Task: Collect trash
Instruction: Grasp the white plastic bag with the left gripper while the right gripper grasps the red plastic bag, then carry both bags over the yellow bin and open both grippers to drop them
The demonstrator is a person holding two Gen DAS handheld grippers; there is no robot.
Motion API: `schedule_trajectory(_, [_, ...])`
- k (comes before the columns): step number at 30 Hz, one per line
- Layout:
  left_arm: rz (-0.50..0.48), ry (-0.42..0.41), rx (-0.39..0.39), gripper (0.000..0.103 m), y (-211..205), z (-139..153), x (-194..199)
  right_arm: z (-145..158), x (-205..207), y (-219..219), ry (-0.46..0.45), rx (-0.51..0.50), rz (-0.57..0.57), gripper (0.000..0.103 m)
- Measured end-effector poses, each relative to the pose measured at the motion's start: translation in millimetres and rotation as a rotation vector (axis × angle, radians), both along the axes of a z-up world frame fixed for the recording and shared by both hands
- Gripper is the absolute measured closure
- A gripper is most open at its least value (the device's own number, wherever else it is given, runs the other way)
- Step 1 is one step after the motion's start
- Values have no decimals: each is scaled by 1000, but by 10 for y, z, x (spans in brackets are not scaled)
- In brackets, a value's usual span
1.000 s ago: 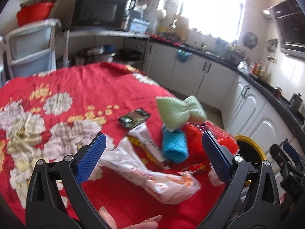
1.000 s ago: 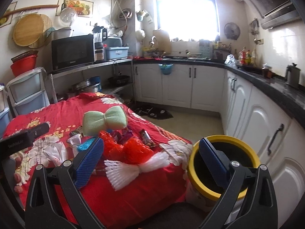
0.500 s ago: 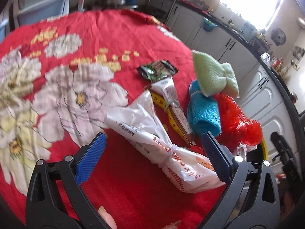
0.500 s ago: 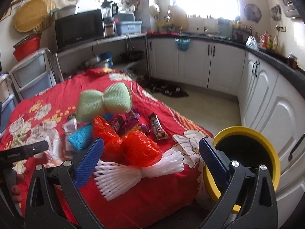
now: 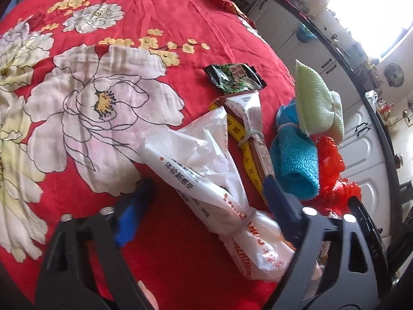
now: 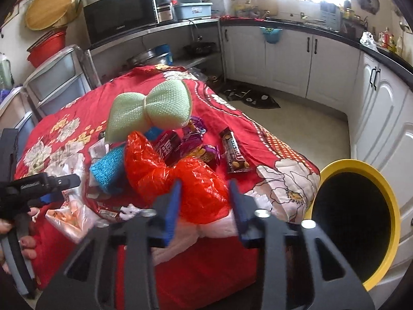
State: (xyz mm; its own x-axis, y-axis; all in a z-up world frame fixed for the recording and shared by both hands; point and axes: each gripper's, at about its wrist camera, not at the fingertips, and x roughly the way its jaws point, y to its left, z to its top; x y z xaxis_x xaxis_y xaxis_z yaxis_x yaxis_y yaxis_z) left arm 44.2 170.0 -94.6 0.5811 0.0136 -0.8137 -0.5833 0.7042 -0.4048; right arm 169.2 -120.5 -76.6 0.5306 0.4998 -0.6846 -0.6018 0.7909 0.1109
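On the red flowered cloth (image 5: 108, 25) lies a white printed plastic bag (image 5: 201, 170) tied with a band. My left gripper (image 5: 206, 183) straddles it, jaws closing, with a gap still showing at each pad. In the right wrist view my right gripper (image 6: 205, 188) is closing at the table's near edge. Its blue pads sit against a white foam net (image 6: 211, 226), with a red plastic bag (image 6: 160, 170) just beyond the tips. A yellow-rimmed bin (image 6: 361, 170) stands open on the floor to the right.
More litter lies on the cloth: a green mesh bow (image 6: 149, 108), a blue scrubber (image 5: 294, 160), a dark snack packet (image 5: 235, 77), a tied wrapper (image 5: 250, 118), purple wrappers (image 6: 191, 139) and a chocolate bar (image 6: 233, 152). White cabinets (image 6: 289, 59) line the far side.
Both grippers came down and closer to the trash. The left jaws narrowed around the white bag. The right jaws went from wide open to nearly closed around the foam net.
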Motion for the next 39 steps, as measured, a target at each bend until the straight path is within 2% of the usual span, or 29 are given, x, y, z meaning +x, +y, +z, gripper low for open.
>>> schedule_trajectory(2, [-4,5,9,52,8,-3,-4,19,-12,-11,-3,13,12,83])
schedule_trajectory(3, [-8,1,3,53,16,-4,-15,29,-22,-12,-5,16,16,86])
schedule_trajectory(5, [-17,-12,-6,61,27,5,-11,61,-40,-14,-15,24,19,89])
schedule_trajectory(10, [-40,-47,9,69,54,78,-91,172,-93,-58,-40,46,22,91])
schedule_trajectory(14, [-46,-79,28,72,63,198,-172,277,-139,-114,-71,42,21,92])
schedule_trajectory(22, [-92,-183,126,73,-63,561,-225,446,-207,-346,-103,80,-29,93])
schedule_trajectory(28, [-148,-243,192,74,-266,788,-102,519,-267,-510,-126,87,-75,93])
schedule_trajectory(39, [-245,-319,240,74,-655,1026,121,645,-358,-866,-163,98,-161,93])
